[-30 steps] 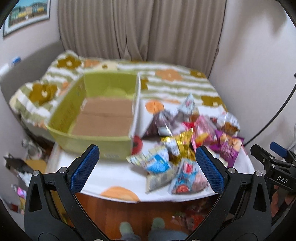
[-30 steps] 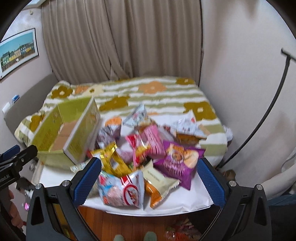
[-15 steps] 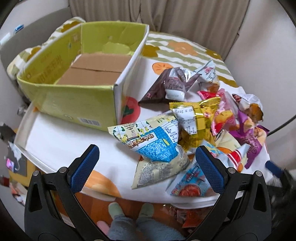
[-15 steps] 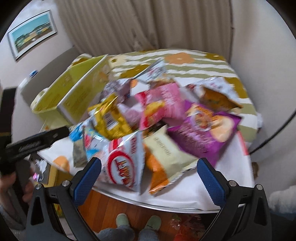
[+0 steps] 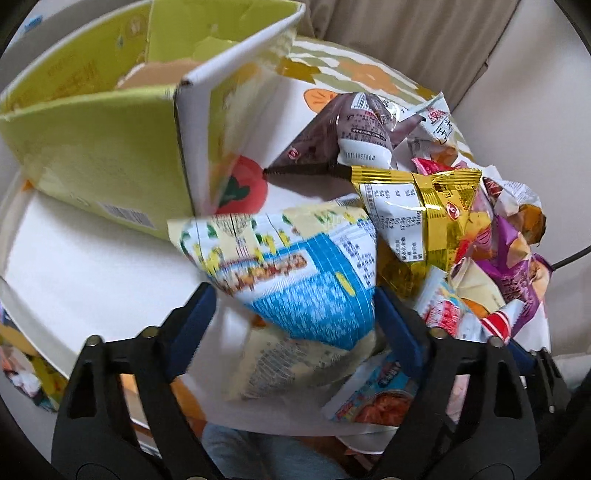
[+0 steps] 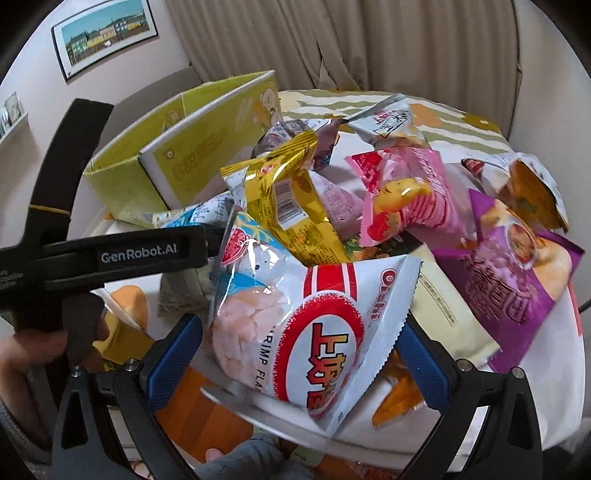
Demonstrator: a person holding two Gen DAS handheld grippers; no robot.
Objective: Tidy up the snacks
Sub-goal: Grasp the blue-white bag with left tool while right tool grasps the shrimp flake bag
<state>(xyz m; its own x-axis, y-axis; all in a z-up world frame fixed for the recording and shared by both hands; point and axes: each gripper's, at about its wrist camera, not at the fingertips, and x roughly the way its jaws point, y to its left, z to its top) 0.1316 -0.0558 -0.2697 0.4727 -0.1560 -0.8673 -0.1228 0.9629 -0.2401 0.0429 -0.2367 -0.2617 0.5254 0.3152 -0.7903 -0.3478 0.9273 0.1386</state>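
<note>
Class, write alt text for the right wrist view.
The open right gripper straddles a white-and-red Oishi shrimp-flavoured bag at the near edge of a snack pile. Behind it lie gold, pink and purple bags; a yellow-green cardboard box stands left.

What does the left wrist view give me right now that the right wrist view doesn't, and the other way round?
Only the left wrist view shows the blue-and-white snack bag face-on between the left tool fingers, plus the tomato print on the tablecloth. Only the right wrist view shows the Oishi shrimp bag between the right tool fingers, the framed picture on the wall, and the left tool's body from the side. Both show the green box, the gold bag and the purple bag.
</note>
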